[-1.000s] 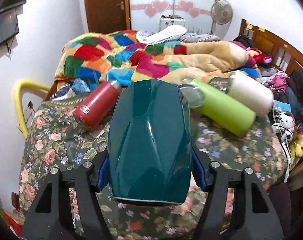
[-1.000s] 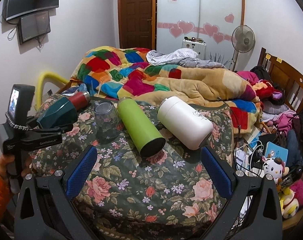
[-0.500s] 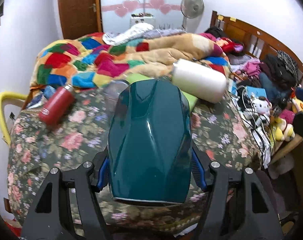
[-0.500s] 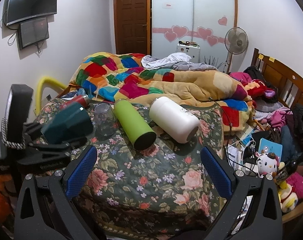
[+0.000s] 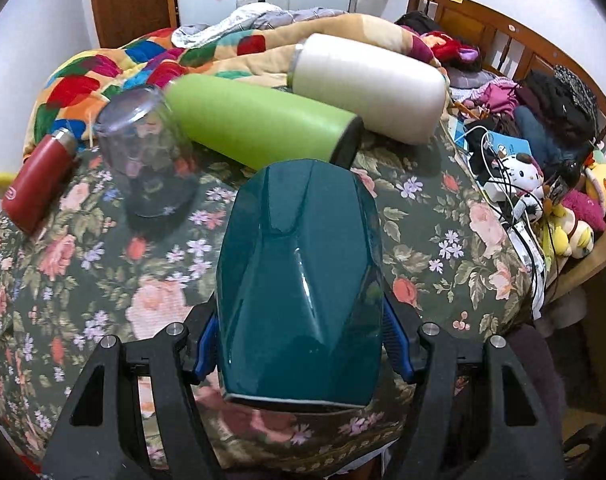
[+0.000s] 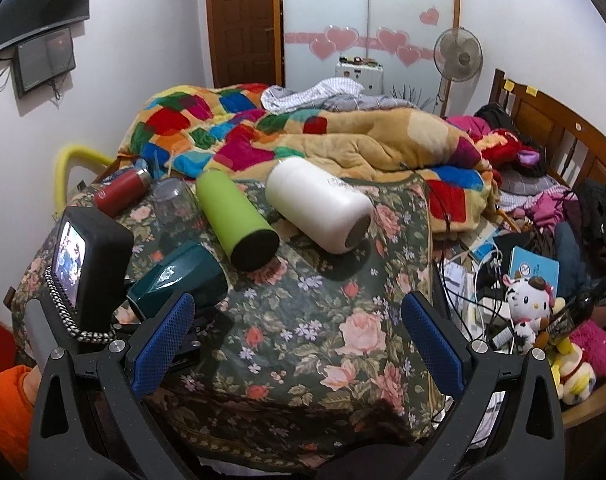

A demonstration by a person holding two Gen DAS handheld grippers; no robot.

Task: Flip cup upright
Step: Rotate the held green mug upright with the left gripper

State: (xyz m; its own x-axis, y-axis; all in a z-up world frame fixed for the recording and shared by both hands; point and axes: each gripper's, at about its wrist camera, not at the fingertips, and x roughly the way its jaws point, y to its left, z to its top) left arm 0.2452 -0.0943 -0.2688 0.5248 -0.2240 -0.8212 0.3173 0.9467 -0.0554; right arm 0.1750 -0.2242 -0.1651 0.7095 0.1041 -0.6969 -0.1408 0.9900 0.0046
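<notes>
My left gripper (image 5: 301,344) is shut on a dark teal faceted cup (image 5: 299,288), held above the floral bedspread with its closed end pointing away from the camera and its rim towards it. The same cup (image 6: 179,276) shows at the left in the right wrist view, clamped in the left gripper under its camera block. My right gripper (image 6: 297,340) is open and empty over the near part of the bedspread.
On the floral bedspread (image 5: 83,264) lie a green bottle (image 5: 259,128), a white bottle (image 5: 367,84) and a red flask (image 5: 37,184); a clear glass (image 5: 147,160) stands upside down. A patchwork quilt (image 6: 231,128) is behind; plush toys and cables (image 6: 527,308) crowd the right edge.
The left gripper, still holding the teal cup, has swung right and come lower and nearer to the green and white bottles. The right gripper has drawn back a little and stays open.
</notes>
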